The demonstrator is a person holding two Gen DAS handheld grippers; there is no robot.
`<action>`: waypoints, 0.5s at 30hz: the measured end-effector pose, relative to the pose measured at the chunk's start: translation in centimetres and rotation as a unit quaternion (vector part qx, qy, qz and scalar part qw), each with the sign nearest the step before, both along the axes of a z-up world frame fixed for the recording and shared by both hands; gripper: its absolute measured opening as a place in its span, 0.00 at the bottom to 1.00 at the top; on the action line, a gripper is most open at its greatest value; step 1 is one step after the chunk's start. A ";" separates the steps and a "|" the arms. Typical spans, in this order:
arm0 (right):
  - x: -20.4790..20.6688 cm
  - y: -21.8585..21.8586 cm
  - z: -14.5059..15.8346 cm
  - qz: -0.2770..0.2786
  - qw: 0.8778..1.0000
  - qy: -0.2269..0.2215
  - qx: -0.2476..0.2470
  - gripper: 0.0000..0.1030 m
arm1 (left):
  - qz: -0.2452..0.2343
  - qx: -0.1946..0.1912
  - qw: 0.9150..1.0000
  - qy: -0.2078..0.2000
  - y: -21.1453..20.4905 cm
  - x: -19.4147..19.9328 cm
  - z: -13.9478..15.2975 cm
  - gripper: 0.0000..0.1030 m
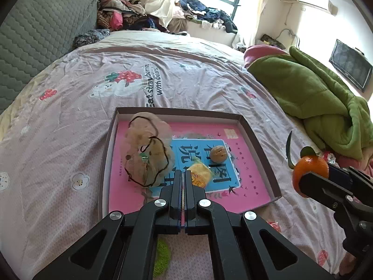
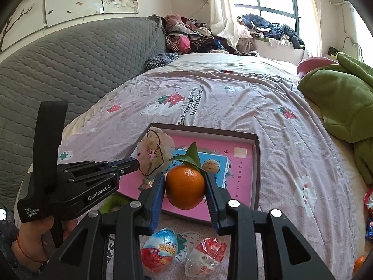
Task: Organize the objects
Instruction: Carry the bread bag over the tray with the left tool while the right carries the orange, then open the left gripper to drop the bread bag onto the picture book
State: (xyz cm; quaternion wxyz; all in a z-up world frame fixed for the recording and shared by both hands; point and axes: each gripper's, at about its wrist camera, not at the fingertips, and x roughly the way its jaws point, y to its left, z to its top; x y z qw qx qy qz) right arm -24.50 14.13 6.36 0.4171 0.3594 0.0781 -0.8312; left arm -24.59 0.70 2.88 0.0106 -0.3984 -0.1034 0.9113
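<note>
With my right gripper (image 2: 185, 186) pinching the round leafy orange tangerine (image 2: 185, 187) above the shallow pink-floored cardboard tray (image 2: 255, 163) and my left gripper (image 1: 183, 182) pressed together empty, I fear it rolling off the smooth pads.

Left claw (image 1: 183, 182) closed and empty; right claw (image 2: 185, 187) clamped, holding.

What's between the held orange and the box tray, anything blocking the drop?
Nothing visible blocks it. The right gripper holds the orange above the tray's near edge. The mesh pouch and walnut sit farther in, leaving bare pink floor.
</note>
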 end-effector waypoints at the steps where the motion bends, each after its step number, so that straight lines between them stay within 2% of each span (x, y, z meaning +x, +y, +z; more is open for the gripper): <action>1: -0.1 -0.1 0.0 0.000 1.000 -0.001 0.000 0.34 | 0.000 0.000 1.000 0.001 -0.1 -0.1 0.1 0.00; 15: -1.1 -1.7 0.2 0.003 1.000 0.002 0.002 0.34 | 0.008 -0.009 1.000 0.007 -0.7 -0.8 0.7 0.00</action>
